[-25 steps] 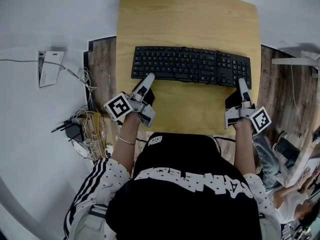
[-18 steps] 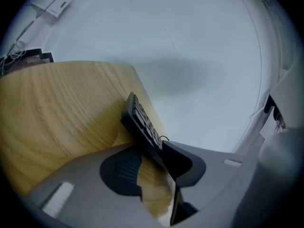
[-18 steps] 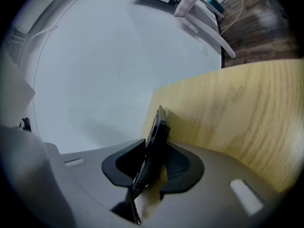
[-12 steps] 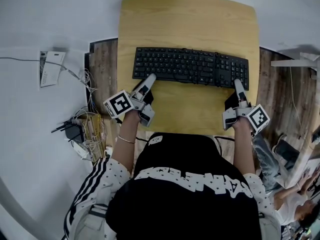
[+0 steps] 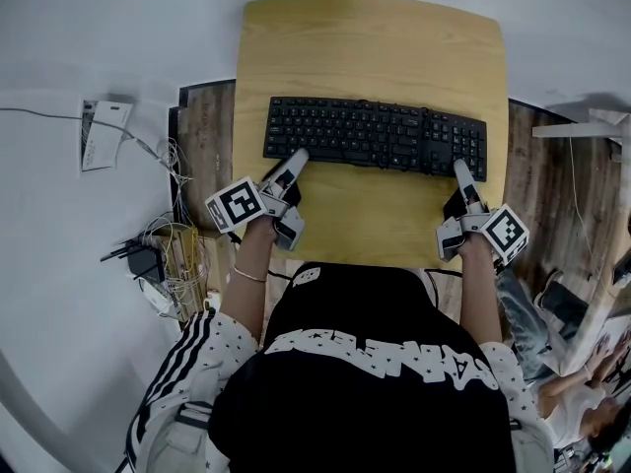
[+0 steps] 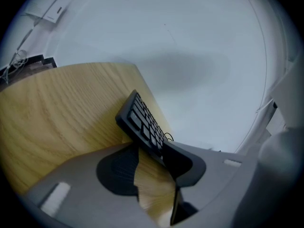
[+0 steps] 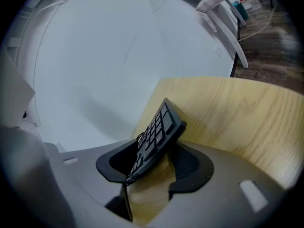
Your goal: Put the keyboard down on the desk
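Note:
A black keyboard (image 5: 375, 136) lies flat across the middle of the light wooden desk (image 5: 375, 37). My left gripper (image 5: 294, 158) is at the keyboard's front left edge, and my right gripper (image 5: 459, 168) is at its front right corner. In the left gripper view the keyboard (image 6: 142, 125) leans against the right jaw, with bare wood showing between it and the left jaw; this gripper (image 6: 147, 163) is open. In the right gripper view the keyboard's end (image 7: 159, 127) sits loosely between the spread jaws of the open gripper (image 7: 154, 163).
A tangle of cables and a power strip (image 5: 163, 254) lies on the floor left of the desk, beside a white box (image 5: 99, 131). A white furniture leg (image 5: 582, 126) and another person's legs (image 5: 577, 363) are to the right. The desk's far half is bare.
The keyboard has moved slightly away and come to lie on the desk. Both grippers' jaws have spread, so the keyboard is no longer pinched edge-on and shows its keys.

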The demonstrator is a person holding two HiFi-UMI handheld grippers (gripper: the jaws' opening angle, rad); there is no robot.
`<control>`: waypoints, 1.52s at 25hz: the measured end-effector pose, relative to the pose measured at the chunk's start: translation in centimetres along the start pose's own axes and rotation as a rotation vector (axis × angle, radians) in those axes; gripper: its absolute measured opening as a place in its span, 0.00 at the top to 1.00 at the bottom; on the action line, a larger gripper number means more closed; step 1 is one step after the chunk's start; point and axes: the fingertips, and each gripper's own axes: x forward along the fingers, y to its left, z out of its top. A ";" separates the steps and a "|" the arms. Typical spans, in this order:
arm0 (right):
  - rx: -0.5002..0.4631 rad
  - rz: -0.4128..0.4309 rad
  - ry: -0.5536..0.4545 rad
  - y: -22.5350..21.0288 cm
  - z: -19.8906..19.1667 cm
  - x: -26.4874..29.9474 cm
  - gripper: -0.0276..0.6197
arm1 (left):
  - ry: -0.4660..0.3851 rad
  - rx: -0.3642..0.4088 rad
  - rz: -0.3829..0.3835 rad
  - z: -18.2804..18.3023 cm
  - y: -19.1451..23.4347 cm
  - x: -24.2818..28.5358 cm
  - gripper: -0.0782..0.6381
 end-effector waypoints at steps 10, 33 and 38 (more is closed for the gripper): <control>-0.007 -0.009 0.046 0.3 -0.6 0.1 0.58 | -0.002 0.000 0.032 0.1 0.3 0.1 0.70; 0.020 0.041 0.124 0.5 -2.1 -0.1 0.52 | 0.073 -0.020 0.044 -1.2 0.2 0.3 0.52; 0.028 -0.006 0.142 0.0 -2.8 -0.8 0.51 | 0.088 -0.004 0.045 -1.5 0.2 0.3 0.52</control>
